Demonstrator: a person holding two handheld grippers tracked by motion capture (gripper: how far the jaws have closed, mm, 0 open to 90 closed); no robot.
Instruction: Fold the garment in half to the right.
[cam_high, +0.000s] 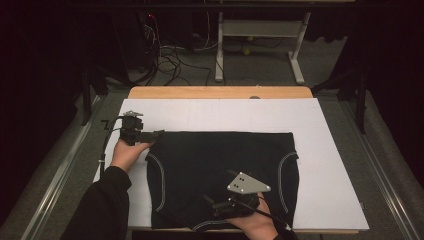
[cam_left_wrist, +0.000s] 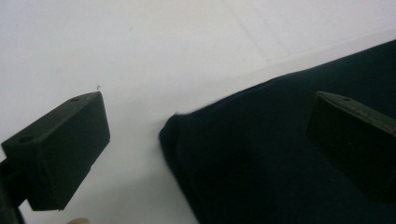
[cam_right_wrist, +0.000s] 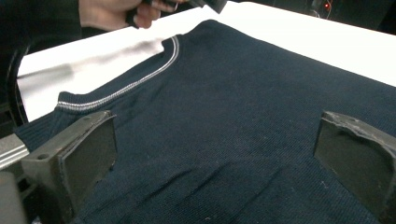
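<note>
At the table's near edge the right gripper (cam_high: 212, 204) hovers with jaws spread wide and empty over the dark garment (cam_high: 220, 170) lying flat on the white sheet (cam_high: 330, 150), while farther off the left gripper (cam_high: 159, 133), jaws likewise wide and holding nothing, straddles the garment's far-left corner.

Spread tongs (cam_left_wrist: 205, 154), dark garment corner (cam_left_wrist: 280, 154), white tabletop (cam_left_wrist: 140, 42)

I am seeing the garment (cam_high: 220, 175) lying flat on the sheet (cam_high: 330, 150) that is covering the counter (cam_high: 220, 92), toward its near edge. My left gripper (cam_high: 159, 134) is sitting at the garment's far left corner, its jaws straddling that corner. My right gripper (cam_high: 212, 204) is resting over the garment's near edge, right of centre.
</note>
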